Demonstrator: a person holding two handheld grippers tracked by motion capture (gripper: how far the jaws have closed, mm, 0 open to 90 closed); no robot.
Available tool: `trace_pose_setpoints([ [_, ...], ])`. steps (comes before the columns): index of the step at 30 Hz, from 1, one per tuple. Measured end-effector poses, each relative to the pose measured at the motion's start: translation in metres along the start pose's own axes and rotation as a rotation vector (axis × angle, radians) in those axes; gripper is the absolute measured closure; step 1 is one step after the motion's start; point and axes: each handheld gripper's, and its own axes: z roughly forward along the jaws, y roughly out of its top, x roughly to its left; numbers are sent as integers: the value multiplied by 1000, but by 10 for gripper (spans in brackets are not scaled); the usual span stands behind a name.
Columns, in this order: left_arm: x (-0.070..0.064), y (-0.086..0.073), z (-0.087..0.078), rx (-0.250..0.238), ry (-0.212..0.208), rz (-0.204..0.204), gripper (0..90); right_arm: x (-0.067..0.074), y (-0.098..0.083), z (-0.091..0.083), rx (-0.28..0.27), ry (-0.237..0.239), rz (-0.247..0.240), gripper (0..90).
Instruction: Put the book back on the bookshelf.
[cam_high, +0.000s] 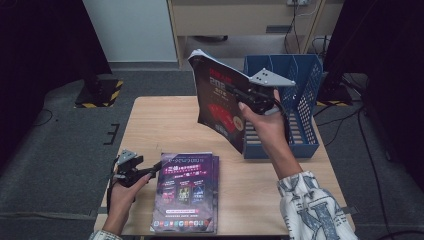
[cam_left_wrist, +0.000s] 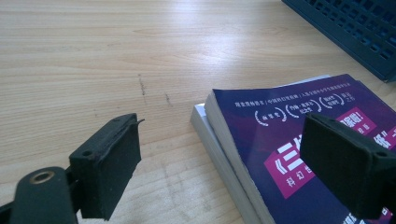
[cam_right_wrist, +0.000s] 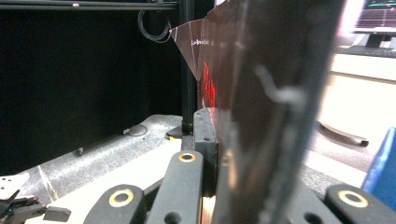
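My right gripper (cam_high: 245, 95) is shut on a dark book with red print (cam_high: 217, 97) and holds it upright in the air, just left of the blue file rack (cam_high: 305, 85). In the right gripper view the book's glossy cover (cam_right_wrist: 271, 93) stands edge-on between the jaws of the right gripper (cam_right_wrist: 217, 140). A stack of purple-covered books (cam_high: 186, 192) lies flat at the front of the wooden table (cam_high: 165, 125). My left gripper (cam_high: 152, 170) rests at the stack's left edge, open. Its view has the top purple book (cam_left_wrist: 299, 135) reaching between the jaws of the left gripper (cam_left_wrist: 224, 128), untouched by the pads.
The blue rack (cam_left_wrist: 355, 28) stands at the table's right side with open slots. Dark curtains and stand bases flank the table. A cabinet and cables are on the floor behind it. Bare wood spreads between the stack and the rack.
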Motion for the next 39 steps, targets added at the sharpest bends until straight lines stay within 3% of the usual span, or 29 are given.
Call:
trace_pose_setpoints([
  [12, 0, 0, 1, 2, -4, 6, 121, -15, 4, -19, -8, -37, 10, 871],
  [29, -1, 0, 3, 8, 2, 13, 122, -17, 13, -43, -13, -53, 15, 871],
  [39, -2, 2, 6, 9, -8, 18, 118, -27, 14, -60, -10, -81, 20, 871],
])
